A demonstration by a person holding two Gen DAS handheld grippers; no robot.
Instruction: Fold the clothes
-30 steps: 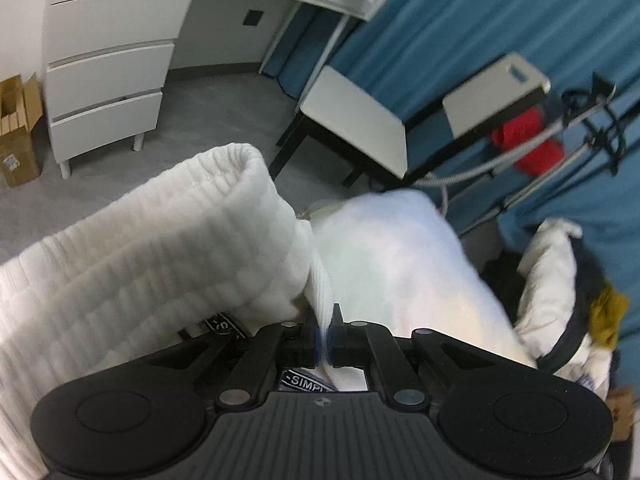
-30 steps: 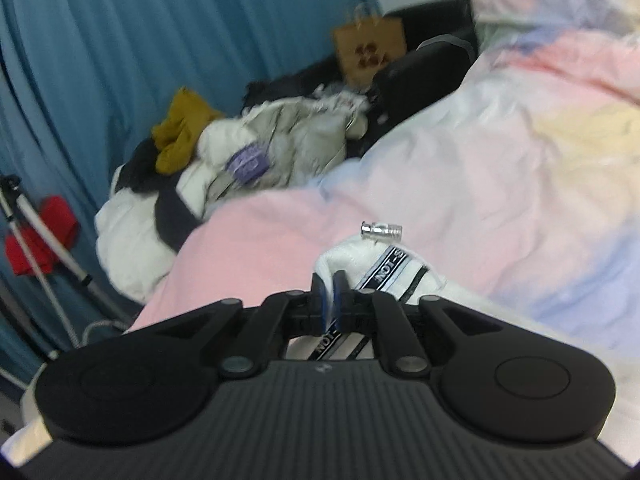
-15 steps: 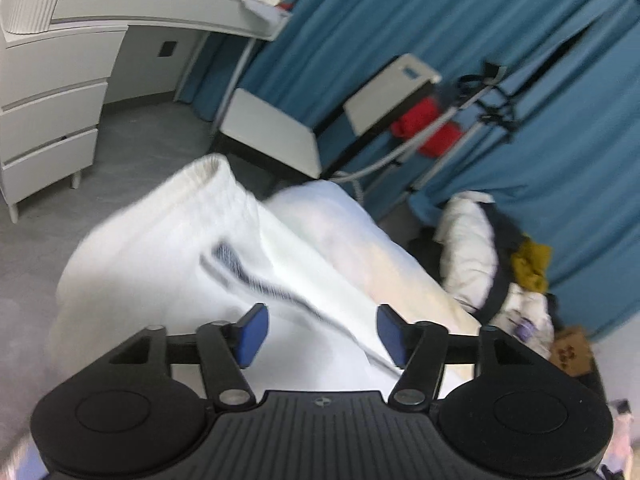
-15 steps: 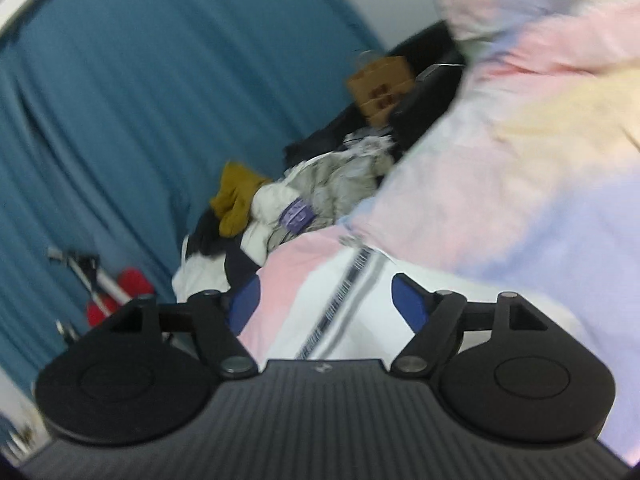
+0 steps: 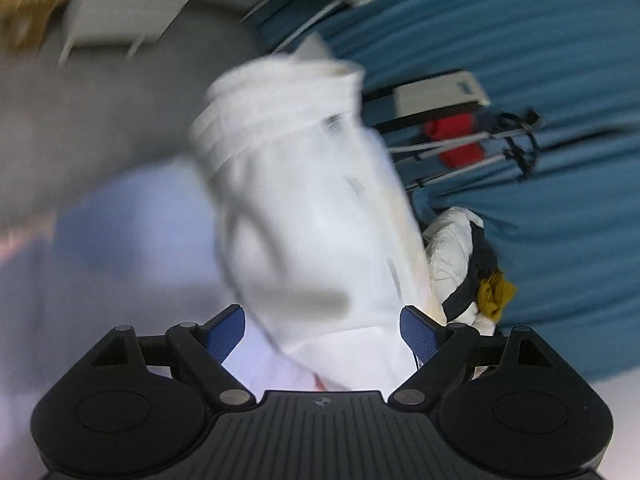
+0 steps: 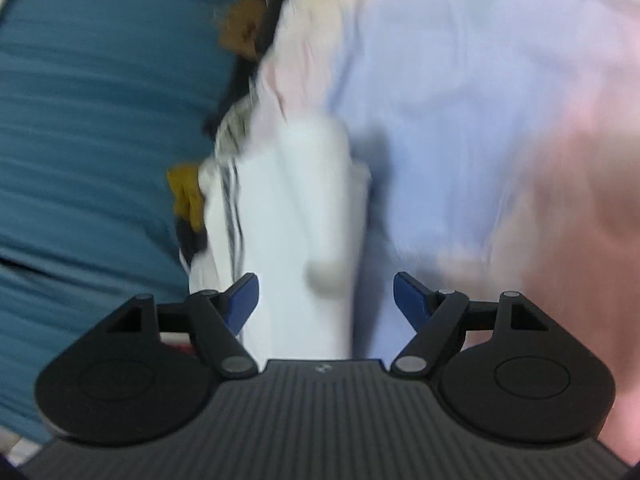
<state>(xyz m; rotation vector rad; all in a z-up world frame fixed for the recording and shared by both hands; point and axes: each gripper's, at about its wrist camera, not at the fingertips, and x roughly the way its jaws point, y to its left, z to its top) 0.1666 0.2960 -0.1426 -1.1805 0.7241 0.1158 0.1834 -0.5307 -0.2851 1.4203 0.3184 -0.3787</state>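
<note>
Lying ahead of both grippers, the white garment (image 5: 316, 216) stretches away from them in a long bundle on the pastel bedspread (image 6: 460, 92), near the bed's edge that faces the blue curtain (image 5: 540, 60). Both views are blurred, so fine detail is hard to read.

Starting at the left: the left gripper (image 5: 322, 330) is released, its jaws spread wide and having just been opening; the garment's near end shows between the blue pads (image 5: 224, 330) but they do not press on it. From this view the bundle's long axis runs straight away from the gripper, its ribbed band (image 5: 280, 92) at the far end. Beyond it, by the curtain, stand a chair (image 5: 436, 90) and a heap of other clothes (image 5: 464, 264).

Further right, the right gripper (image 6: 326, 300) is likewise released, jaws apart with nothing clamped. The garment (image 6: 292, 216) lies just ahead and slightly left of its centre line, again lengthwise, a dark striped trim (image 6: 232, 216) along its left side towards the curtain (image 6: 92, 120). The bedspread fills the right of this view.

Judging from this, a fold has been laid and let go. Both grippers sit at the same near end of the bundle, neither clearly nearer, so the next fold likely turns on taking this end and carrying it along the long axis towards the ribbed band.
</note>
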